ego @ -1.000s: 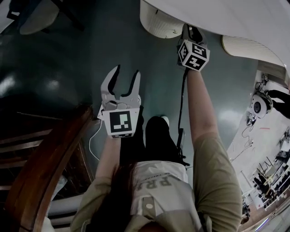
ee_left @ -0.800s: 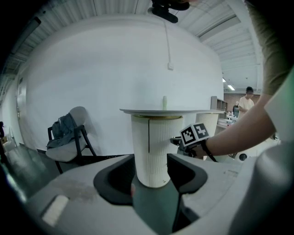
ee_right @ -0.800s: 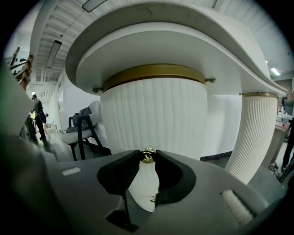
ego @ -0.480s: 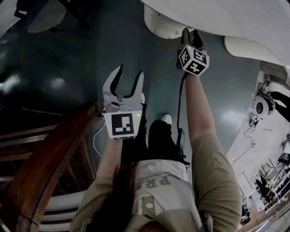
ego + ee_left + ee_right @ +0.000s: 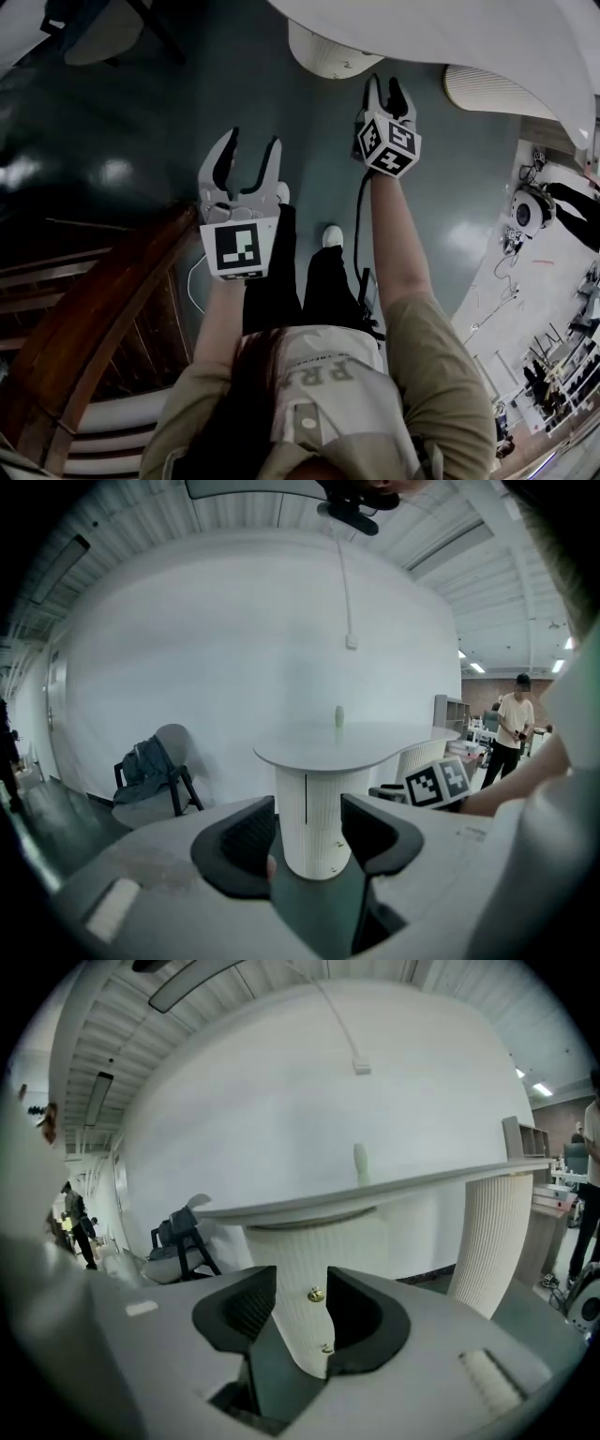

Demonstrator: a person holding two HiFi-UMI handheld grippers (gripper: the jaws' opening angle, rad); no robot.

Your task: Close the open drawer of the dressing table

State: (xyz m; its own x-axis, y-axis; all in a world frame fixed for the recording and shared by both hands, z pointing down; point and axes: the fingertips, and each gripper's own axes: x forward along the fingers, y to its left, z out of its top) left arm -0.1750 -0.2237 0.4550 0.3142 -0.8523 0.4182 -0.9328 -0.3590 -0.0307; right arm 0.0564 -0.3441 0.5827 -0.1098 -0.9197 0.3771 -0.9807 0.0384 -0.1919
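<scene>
The white dressing table (image 5: 450, 28) fills the top of the head view, with a ribbed round pedestal (image 5: 323, 52) under its top. In the right gripper view that pedestal (image 5: 309, 1251) shows two small brass knobs (image 5: 317, 1294), and its front looks flush. My right gripper (image 5: 384, 86) hangs just short of it. The jaws of the right gripper (image 5: 300, 1312) are opening and nothing is between them. My left gripper (image 5: 251, 141) floats open over the dark floor, left of the right one. The left gripper (image 5: 307, 827) points at the same pedestal (image 5: 309, 789) from farther back.
A small pale bottle (image 5: 338, 715) stands on the table top. A second ribbed leg (image 5: 492, 1241) is to the right. A chair with a bag (image 5: 155, 766) sits far left. A dark wooden railing (image 5: 84, 328) is at my left, and a person (image 5: 514, 724) stands far right.
Both grippers have lifted. The right gripper's jaws have spread wider and it has drawn back a little from the ribbed pedestal. The left gripper stays open.
</scene>
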